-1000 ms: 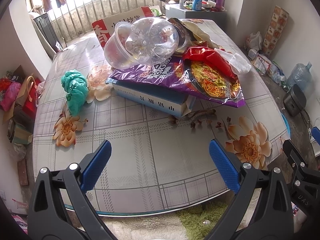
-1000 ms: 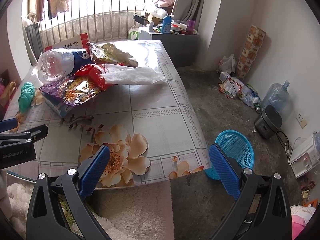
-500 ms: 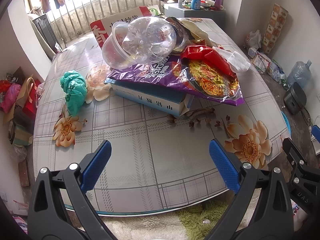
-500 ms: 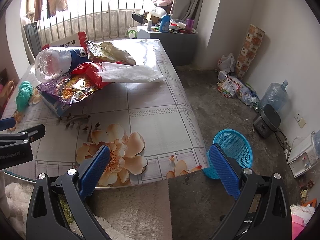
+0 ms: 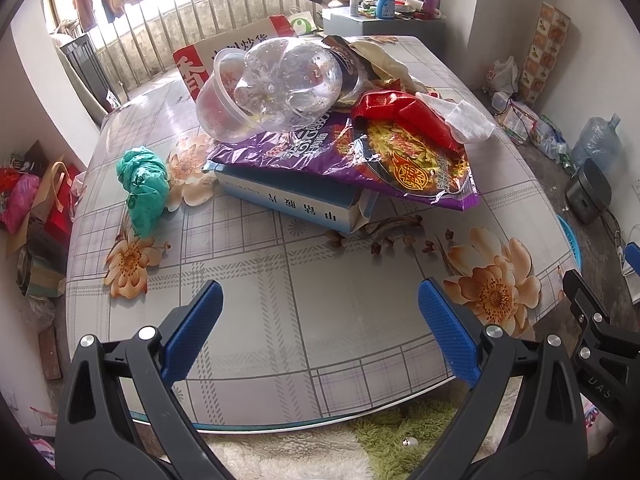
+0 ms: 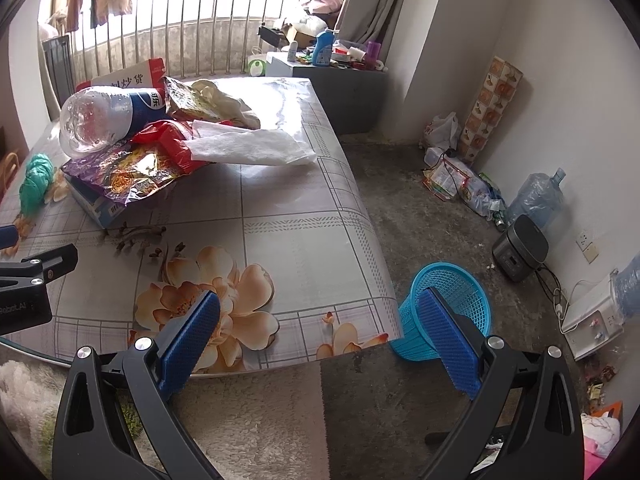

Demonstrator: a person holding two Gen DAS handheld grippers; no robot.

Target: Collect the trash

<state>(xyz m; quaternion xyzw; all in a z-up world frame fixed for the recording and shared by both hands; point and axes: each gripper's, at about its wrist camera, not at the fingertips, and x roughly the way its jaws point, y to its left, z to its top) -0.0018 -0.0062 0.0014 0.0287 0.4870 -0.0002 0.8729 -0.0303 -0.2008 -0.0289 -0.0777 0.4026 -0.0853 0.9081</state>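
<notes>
Nothing seemed collected yet: the left gripper (image 5: pixel 318 332) and right gripper (image 6: pixel 318 344) both hung spread and empty while the trash pile (image 5: pixel 340 120) sat mid-frame on the table (image 5: pixel 280 320), the blue basket (image 6: pixel 448 300) lower right apparently empty.

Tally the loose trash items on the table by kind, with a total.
Clear plastic bottle: 1
Clear plastic tub: 1
Snack wrappers, purple, red, gold-brown: 3
White tissue: 1
Crumpled green bag: 1
Blue-and-white box: 1
Cardboard box: 1
Total: 9; anything buried beneath the pile is not counted.
</notes>
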